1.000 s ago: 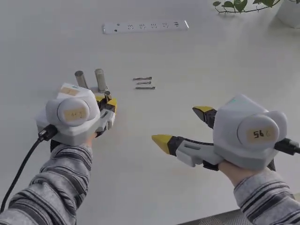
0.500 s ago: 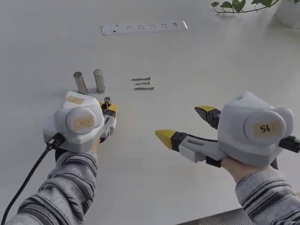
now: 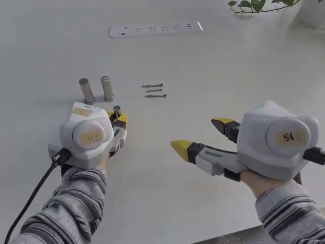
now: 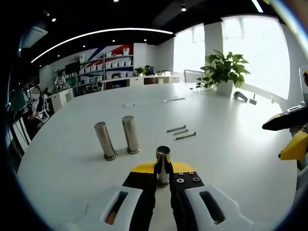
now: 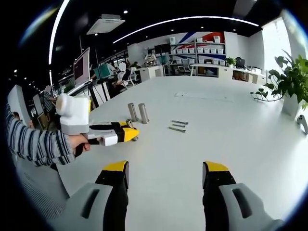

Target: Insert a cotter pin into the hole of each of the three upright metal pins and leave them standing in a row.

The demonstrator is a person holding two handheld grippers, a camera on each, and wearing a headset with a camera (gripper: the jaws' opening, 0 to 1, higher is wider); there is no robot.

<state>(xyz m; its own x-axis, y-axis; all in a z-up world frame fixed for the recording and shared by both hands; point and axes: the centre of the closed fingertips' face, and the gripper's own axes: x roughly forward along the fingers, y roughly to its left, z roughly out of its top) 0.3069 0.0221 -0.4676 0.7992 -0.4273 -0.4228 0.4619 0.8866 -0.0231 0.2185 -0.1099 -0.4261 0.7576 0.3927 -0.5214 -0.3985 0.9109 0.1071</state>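
Left jaws: the left gripper (image 4: pixel 162 179) is clamped low on one metal pin (image 4: pixel 162 158), which stands upright between the yellow tips with its top clear above them.
Right jaws: the right gripper (image 5: pixel 166 174) is spread wide and holds nothing, poised over the bare table (image 5: pixel 226 130).
Other pins: the first free pin (image 4: pixel 105 140) and the second free pin (image 4: pixel 130 134) stand close together just beyond the held one, not touching it.
Cotter pins: the three cotter pins (image 3: pixel 154 90) lie side by side, right of the pins and well ahead of the right gripper.
Hole: I cannot make it out; if the tips cover it, no cotter pin can go through.
Pickup risk: the cotter pins are thin, flat and bunched, so broad tips may skid off one or catch two.
Row risk: a swing of the left gripper may topple the free pins.
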